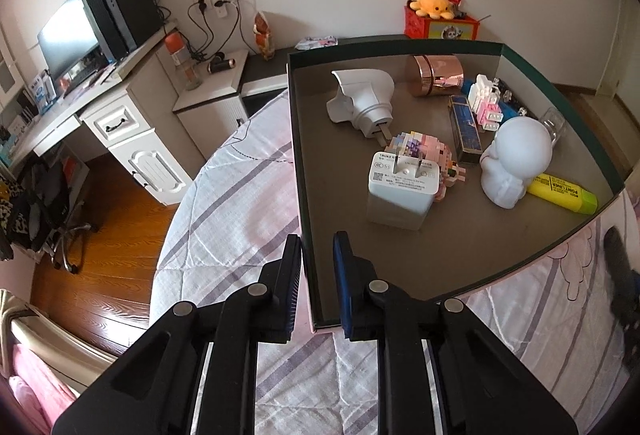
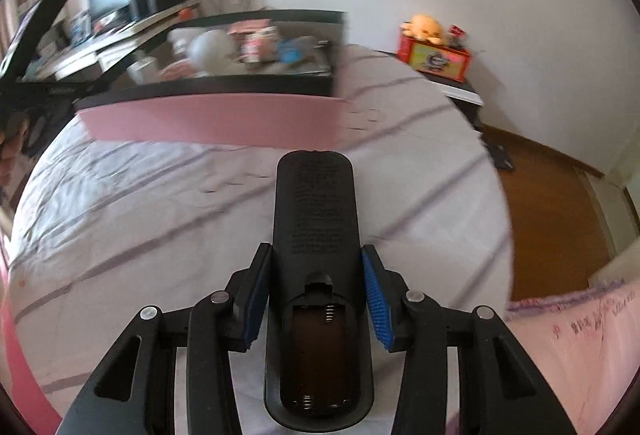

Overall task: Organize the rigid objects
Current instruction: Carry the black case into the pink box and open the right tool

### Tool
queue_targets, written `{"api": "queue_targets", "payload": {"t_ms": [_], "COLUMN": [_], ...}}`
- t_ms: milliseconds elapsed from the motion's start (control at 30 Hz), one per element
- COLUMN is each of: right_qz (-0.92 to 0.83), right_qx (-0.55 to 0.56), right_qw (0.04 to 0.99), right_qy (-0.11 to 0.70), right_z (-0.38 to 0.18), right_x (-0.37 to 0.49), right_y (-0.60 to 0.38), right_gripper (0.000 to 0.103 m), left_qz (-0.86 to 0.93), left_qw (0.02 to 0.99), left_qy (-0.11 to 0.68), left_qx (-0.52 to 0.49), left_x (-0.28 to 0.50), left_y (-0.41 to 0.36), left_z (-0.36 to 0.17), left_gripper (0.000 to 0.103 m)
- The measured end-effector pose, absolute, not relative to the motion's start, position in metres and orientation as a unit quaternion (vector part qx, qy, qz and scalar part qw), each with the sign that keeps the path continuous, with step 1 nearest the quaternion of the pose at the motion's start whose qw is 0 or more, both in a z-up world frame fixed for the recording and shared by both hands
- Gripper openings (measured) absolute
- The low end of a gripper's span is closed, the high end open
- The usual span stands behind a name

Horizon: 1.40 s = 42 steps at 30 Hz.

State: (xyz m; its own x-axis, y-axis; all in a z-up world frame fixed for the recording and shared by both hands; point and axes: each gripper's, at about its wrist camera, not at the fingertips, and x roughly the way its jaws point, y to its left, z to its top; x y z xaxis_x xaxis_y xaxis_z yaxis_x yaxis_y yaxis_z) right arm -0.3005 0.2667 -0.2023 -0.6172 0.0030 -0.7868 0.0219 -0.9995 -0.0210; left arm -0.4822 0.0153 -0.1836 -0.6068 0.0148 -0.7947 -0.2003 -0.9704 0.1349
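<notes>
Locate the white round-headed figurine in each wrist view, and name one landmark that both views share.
Left wrist view: the white figurine stands right of centre in the box, beside the yellow highlighter.
Right wrist view: upper left, blurred, inside the box.
Shared landmark: the yellow plush octopus on the red box.

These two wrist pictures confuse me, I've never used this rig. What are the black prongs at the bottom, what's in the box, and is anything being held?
The black prongs are two hand-held grippers; each picture comes from a camera mounted on one, looking along its fingers.

In the left wrist view, the left gripper is shut on the near wall of the open box, which sits on a striped bedspread. Inside the box lie a white charger, a white plug adapter, a white round-headed figurine, a yellow highlighter, a building-block model and a rose-gold jar.

In the right wrist view, the right gripper holds a black remote control, back up, battery cover missing, above the bedspread.
</notes>
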Motion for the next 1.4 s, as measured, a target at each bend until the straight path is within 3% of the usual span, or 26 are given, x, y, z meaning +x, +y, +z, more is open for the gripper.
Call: {"api": "queue_targets", "payload": {"t_ms": [867, 1400], "right_qz": [-0.905, -0.935], "right_qx": [0.424, 0.354], "right_qw": [0.0, 0.019], "right_qy": [-0.009, 0.024], "right_z": [-0.194, -0.115], "right_x": [-0.356, -0.387], "right_y": [0.304, 0.276], "right_gripper": [0.045, 0.045], "left_qz": [0.888, 0.888], "left_qw": [0.101, 0.103], "left_qy": [0.147, 0.148], "left_qx": [-0.424, -0.424], "left_x": [-0.485, -0.487], "left_y": [0.013, 0.012], "left_z": [-0.185, -0.186], "left_gripper": [0.014, 0.013]}}
